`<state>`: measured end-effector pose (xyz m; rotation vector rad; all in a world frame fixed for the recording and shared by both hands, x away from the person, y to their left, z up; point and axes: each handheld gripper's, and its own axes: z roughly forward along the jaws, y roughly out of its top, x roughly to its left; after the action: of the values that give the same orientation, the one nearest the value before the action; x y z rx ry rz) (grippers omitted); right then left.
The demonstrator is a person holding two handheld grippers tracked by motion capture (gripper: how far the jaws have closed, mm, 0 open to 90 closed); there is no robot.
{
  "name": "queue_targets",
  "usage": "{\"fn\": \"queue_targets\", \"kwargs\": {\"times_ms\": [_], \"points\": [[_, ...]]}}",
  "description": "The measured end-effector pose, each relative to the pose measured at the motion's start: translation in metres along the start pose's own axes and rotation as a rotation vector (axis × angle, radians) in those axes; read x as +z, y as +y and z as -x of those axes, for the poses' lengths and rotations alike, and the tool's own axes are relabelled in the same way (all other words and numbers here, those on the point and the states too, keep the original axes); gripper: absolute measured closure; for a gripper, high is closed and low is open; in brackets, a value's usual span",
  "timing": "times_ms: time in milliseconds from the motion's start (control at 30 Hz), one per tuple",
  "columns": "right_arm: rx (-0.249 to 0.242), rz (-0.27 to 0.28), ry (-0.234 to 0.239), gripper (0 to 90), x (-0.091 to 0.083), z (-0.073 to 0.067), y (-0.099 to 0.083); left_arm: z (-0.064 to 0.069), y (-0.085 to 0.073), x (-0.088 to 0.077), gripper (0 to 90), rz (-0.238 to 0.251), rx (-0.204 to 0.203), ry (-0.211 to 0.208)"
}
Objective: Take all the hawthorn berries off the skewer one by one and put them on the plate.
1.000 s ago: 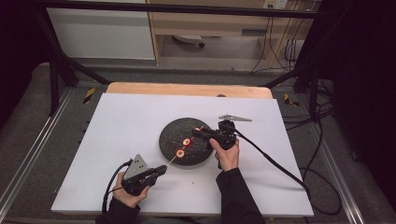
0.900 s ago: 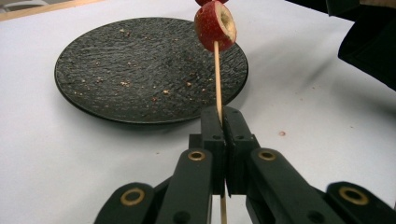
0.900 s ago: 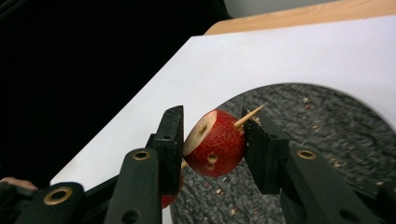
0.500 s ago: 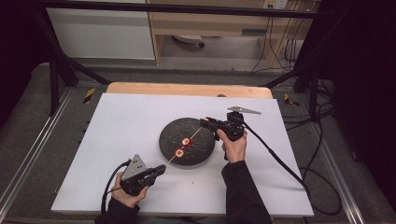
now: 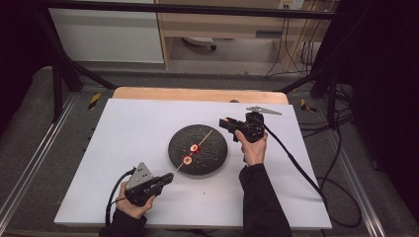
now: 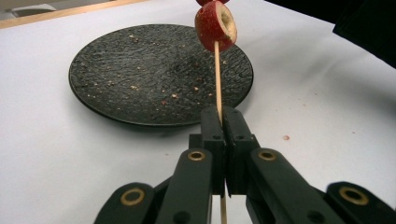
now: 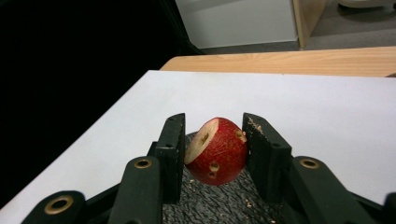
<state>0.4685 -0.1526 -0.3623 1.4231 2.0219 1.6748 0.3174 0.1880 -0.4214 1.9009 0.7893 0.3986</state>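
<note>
Right gripper (image 5: 228, 121) higher than before, clamping unlabelled red fruit piece (image 7: 217, 150).

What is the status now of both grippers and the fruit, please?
Left gripper shut on skewer, two fruit pieces threaded over black plate. Right gripper shut on red fruit piece, beyond skewer tip. Nothing in the way.

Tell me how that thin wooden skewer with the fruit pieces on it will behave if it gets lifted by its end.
The skewer, clamped at one end by the left gripper, looks thin, so it probably flexes. Two red fruit pieces sit along it, likely making it droop. They seem only threaded on, so they may slide or spin.
</note>
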Motion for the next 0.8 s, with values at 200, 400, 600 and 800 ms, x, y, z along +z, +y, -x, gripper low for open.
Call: {"fn": "queue_targets", "kwargs": {"times_ms": [200,400,600,800], "points": [[-0.008,-0.041,-0.008,61.4,0.014,0.001,-0.010,-0.002,0.000,-0.001,88.5,0.001,-0.007,0.004],[-0.019,-0.109,-0.005,61.4,0.036,0.000,-0.033,-0.003,0.000,0.000,88.5,-0.003,-0.010,0.007],[-0.032,-0.177,-0.011,61.4,0.053,-0.001,-0.055,-0.004,-0.001,0.000,88.4,-0.004,-0.018,0.009],[-0.054,-0.230,-0.019,61.4,0.063,-0.001,-0.070,-0.004,-0.001,0.001,88.5,-0.007,-0.016,0.009]]}}
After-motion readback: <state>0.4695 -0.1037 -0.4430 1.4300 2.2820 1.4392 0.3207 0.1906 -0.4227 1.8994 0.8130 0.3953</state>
